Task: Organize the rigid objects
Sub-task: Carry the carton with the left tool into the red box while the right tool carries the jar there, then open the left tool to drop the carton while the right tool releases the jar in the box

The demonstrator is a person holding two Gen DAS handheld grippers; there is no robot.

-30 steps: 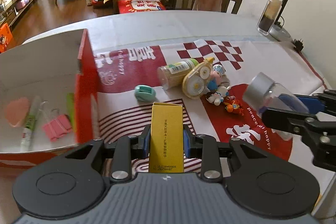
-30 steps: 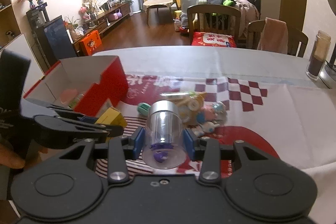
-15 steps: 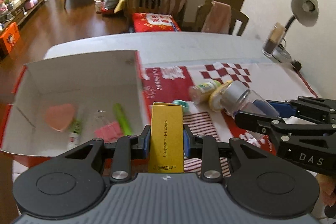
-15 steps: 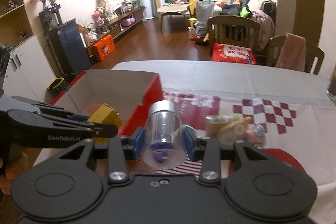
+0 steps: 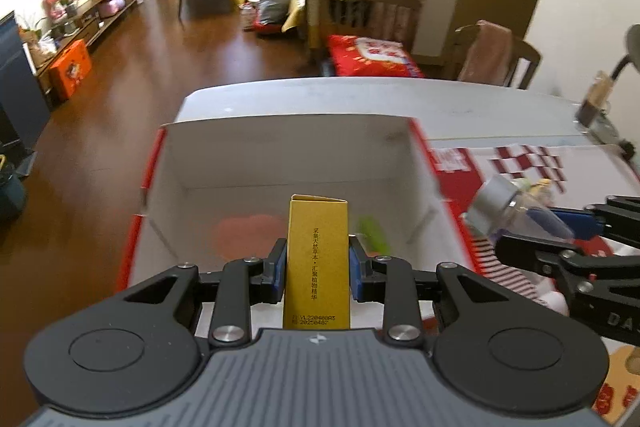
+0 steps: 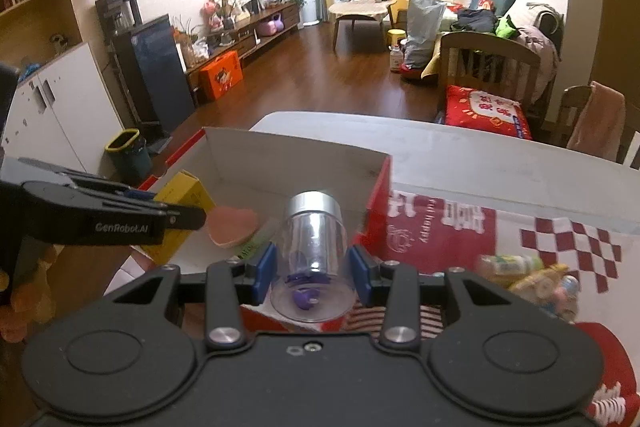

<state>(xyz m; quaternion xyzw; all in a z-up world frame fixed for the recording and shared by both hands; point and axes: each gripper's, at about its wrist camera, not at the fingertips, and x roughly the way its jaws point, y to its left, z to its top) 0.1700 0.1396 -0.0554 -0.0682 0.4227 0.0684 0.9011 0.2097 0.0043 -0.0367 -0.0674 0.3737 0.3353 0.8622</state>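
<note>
1. Holding several things, the red-and-white cardboard box (image 5: pixel 420 163) sits on the table; a pink heart-shaped piece (image 6: pixel 232 225) and a green tube (image 5: pixel 374 235) lie inside.
2. Left gripper (image 5: pixel 318 267) pinches a yellow carton (image 5: pixel 318 259) above the box; it is printed "YL220408A3".
3. Right gripper (image 6: pixel 312 269) clamps a clear silver-capped jar (image 6: pixel 312 247) containing purple bits, over the box's near edge.
4. The left gripper's arm reads "GenRobot.AI".

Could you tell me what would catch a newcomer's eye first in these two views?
Most striking is the yellow carton, clamped upright in the left gripper over the open red-and-white box. Next comes the clear jar with a silver lid and purple bits inside, gripped by the right gripper at the box's right wall. A pink heart lies on the box floor.
</note>
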